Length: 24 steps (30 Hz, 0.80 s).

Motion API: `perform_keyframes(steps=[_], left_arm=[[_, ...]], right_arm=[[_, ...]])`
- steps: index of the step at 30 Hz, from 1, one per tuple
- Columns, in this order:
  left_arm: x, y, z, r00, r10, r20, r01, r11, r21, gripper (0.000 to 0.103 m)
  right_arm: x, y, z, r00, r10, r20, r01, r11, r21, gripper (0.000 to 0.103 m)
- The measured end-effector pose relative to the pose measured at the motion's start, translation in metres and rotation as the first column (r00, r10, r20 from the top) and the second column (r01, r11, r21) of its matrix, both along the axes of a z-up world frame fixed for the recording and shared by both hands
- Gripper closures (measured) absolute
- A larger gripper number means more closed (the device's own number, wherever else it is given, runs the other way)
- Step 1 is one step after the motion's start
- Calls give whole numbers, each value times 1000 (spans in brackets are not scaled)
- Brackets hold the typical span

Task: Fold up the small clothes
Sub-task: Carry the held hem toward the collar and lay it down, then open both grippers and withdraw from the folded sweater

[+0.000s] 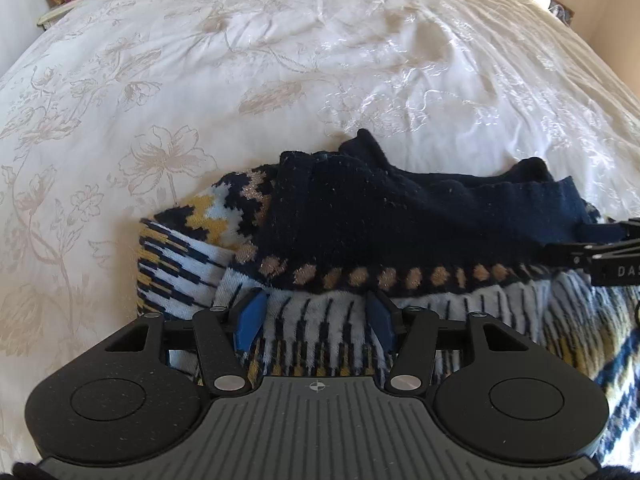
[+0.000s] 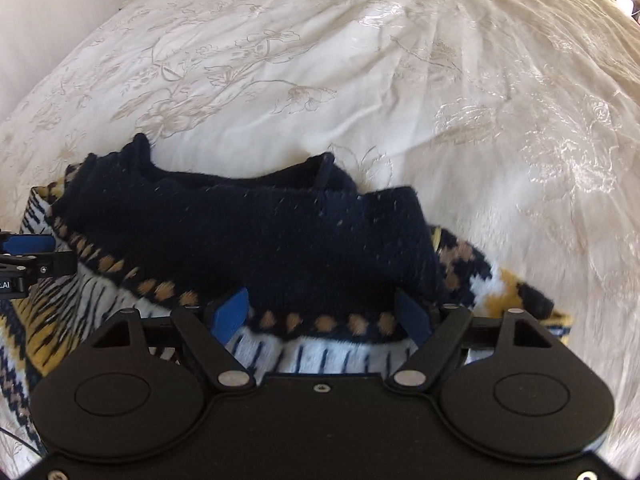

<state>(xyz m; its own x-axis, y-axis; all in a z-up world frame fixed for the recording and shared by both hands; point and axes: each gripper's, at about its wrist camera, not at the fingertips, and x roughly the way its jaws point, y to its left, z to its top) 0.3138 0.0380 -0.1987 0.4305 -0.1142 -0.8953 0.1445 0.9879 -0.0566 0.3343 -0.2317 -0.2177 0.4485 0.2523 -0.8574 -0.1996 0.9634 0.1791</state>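
A small knitted sweater (image 1: 400,232), navy at the yoke with a row of tan dots and a white, yellow and navy pattern below, lies on the white flowered bed cover (image 1: 280,80). The left tongs (image 1: 316,320) hang over its patterned body just below the dotted band, blue pads parted with knit between them. The right tongs (image 2: 324,316) stand wider open astride the dotted band near the far sleeve; whether any pad presses the cloth is hard to judge.
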Motion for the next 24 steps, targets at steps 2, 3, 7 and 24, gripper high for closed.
perform_keyframes(steps=[2,3,7,24], left_arm=[[1,0,-1,1000,0,-1,0,1000,2,49],[1,0,-2,1000,2,-1,-2,1000,2,49],[-5,1,12,999,32,18,-31,999,-11,48],[-92,1,14,1000,-20,-10,21,995,95,36]], right_arm=[[2,-1,-2,1000,-20,-9,20,1000,16,22],[2,-2,-2,999,-32,-12,32,999,25,22],[-2,-3,8,998,-58,-8,58,998,38,21],[-113,3,6,999,44,-9,-45,989,-138,8]])
